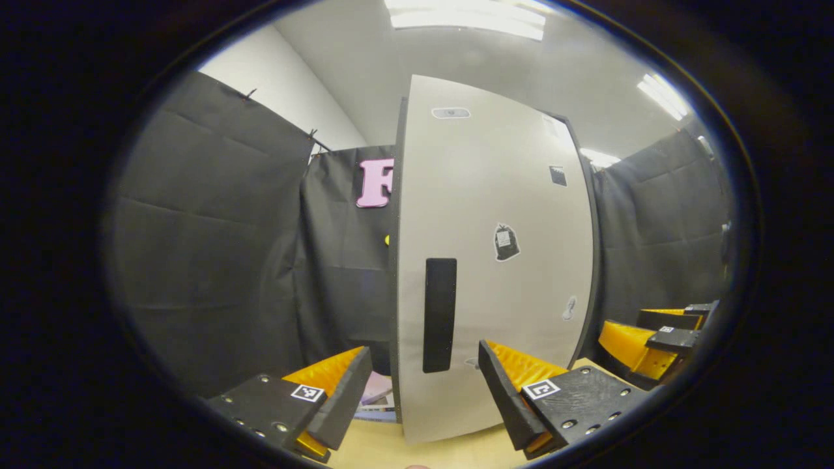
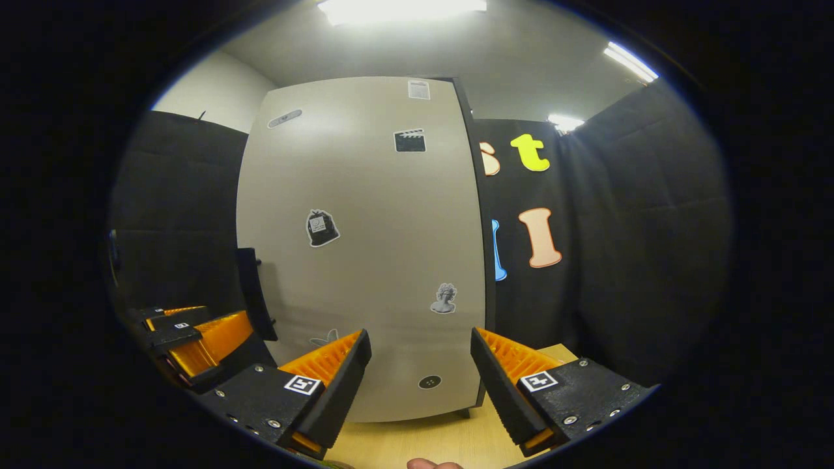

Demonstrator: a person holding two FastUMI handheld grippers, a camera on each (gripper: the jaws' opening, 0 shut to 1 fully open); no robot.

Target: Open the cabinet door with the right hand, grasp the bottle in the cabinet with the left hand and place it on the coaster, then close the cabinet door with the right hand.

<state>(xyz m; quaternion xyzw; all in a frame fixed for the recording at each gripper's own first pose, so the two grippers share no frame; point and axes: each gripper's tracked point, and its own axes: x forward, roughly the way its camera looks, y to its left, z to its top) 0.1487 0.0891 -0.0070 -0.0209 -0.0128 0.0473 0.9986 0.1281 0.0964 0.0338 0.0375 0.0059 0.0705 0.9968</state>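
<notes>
The cabinet door (image 1: 495,260) is shut, its black handle (image 1: 440,315) straight ahead of the left gripper (image 1: 423,391), whose fingers are spread wide and hold nothing. The right gripper (image 2: 420,384) faces the same door with fingers apart and empty, above the wooden table (image 2: 417,443).

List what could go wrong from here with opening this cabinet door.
1. The black handle sits at the door's left edge, while the open right gripper faces the door's middle; it may close on nothing.
2. The open left gripper sits right in front of the door, so a swinging door may strike it.
</notes>
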